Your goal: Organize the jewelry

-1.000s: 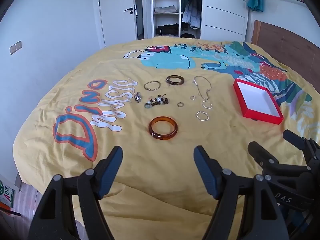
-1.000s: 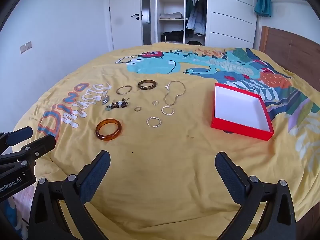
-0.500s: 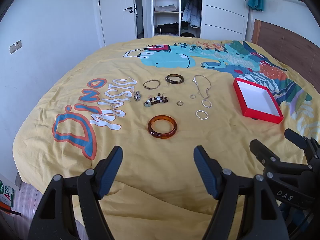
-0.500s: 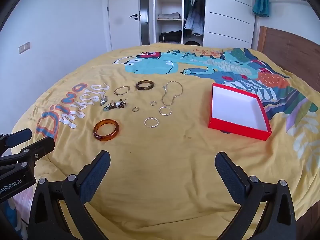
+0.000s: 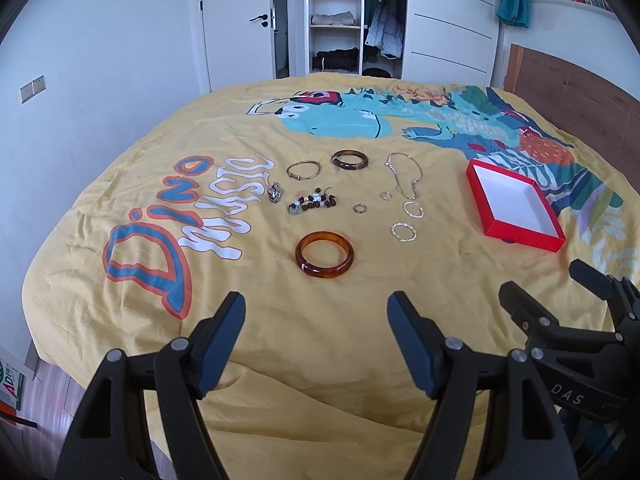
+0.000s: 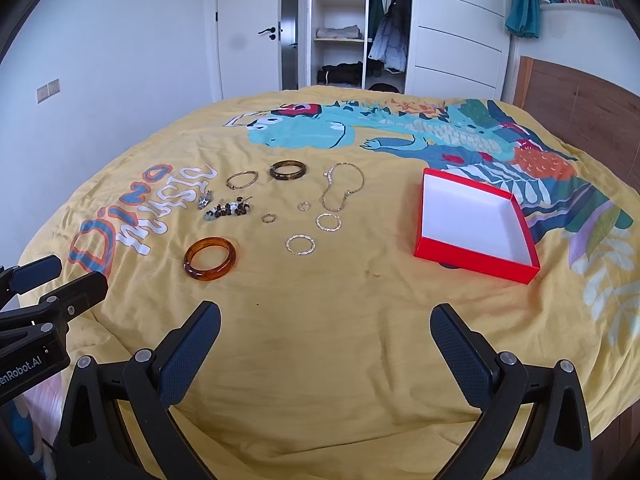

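Observation:
Jewelry lies spread on a yellow bedspread (image 5: 320,340). An amber bangle (image 5: 324,254) (image 6: 209,258) is nearest, with a dark bangle (image 5: 350,159) (image 6: 288,170), a thin gold bangle (image 5: 303,169), a beaded bracelet (image 5: 312,203), a chain necklace (image 5: 404,176) (image 6: 343,186) and several small rings (image 6: 300,244) beyond. A red box (image 5: 516,236) (image 6: 474,258) with a white inside stands empty at the right. My left gripper (image 5: 316,316) hangs open short of the amber bangle. My right gripper (image 6: 325,322) is open above bare cover, holding nothing.
The bed's near edge drops to a wooden floor (image 5: 44,412) at the lower left. A wooden headboard (image 6: 580,100) runs along the right. An open wardrobe (image 5: 352,20) and a white door (image 5: 240,24) stand behind the bed.
Both views have shifted slightly, with the jewelry and box drifting a little in frame. Both grippers stay open and the jewelry lies untouched.

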A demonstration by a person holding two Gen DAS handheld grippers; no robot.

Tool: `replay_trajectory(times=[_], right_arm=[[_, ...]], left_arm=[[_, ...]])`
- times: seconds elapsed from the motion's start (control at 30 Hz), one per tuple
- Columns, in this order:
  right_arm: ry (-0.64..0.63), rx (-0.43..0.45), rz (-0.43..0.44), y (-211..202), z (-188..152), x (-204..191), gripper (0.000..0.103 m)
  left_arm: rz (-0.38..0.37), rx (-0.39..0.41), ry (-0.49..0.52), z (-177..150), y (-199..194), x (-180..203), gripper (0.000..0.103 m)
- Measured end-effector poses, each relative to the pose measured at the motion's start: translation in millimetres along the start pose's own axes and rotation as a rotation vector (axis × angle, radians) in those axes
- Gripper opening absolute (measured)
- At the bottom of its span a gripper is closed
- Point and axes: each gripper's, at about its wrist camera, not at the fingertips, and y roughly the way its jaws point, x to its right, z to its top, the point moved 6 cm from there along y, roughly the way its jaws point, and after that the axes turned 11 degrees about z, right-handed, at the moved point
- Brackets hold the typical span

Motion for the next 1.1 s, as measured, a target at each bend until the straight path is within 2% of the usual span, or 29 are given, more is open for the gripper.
replay_trajectory(times=[0.03, 0.7, 1.1], right_arm=[[-0.003, 0.0, -0.002, 0, 0, 0, 0.103], [-0.013, 0.013, -0.028, -8, 3, -1, 0.103], [0.024, -0.002, -0.005, -13, 1, 3, 0.103]], left_arm=[[0.001, 0.0, -0.006, 11, -6, -4, 0.072], [0.024, 0.014, -0.012, 13, -10, -8, 0.072], [0.0, -0.031, 0.009, 9, -1, -15, 0.072]])
